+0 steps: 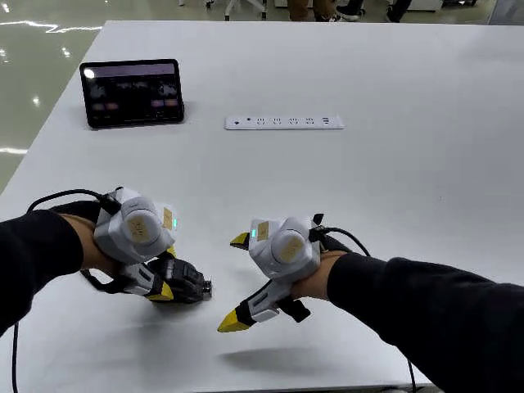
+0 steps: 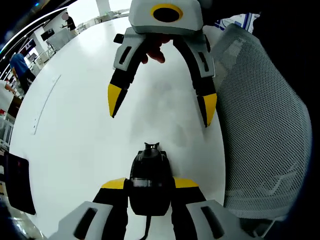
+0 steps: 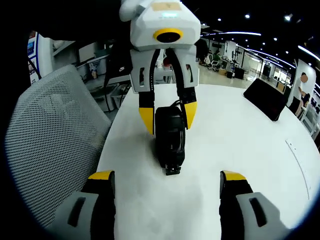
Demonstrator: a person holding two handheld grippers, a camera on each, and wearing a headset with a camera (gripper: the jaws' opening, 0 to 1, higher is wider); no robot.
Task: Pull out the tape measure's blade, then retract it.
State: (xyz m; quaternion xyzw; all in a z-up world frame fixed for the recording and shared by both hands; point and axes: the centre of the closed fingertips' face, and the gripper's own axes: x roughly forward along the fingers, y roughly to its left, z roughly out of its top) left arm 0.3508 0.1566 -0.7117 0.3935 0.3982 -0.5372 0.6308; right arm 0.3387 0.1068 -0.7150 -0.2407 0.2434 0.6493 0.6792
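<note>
White workbench (image 1: 368,180). Left gripper (image 2: 150,183) clamps the black tape measure (image 2: 148,167), its long axis along the jaws. Blade mouth points ahead at the right gripper (image 2: 161,106), which is spread wide.

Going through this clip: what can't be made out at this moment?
Head view: the black plastic tape measure is mostly hidden by the left claw shut on it, and its blade tip is too small to judge.
Left gripper view: the tape measure's sides are covered by the claw's yellow-tipped fingers, and its markings are unreadable.
Head view: the dark rectangular tablet has a screen too blurred to read.
Head view: the long white power strip has socket markings too small to read.
</note>
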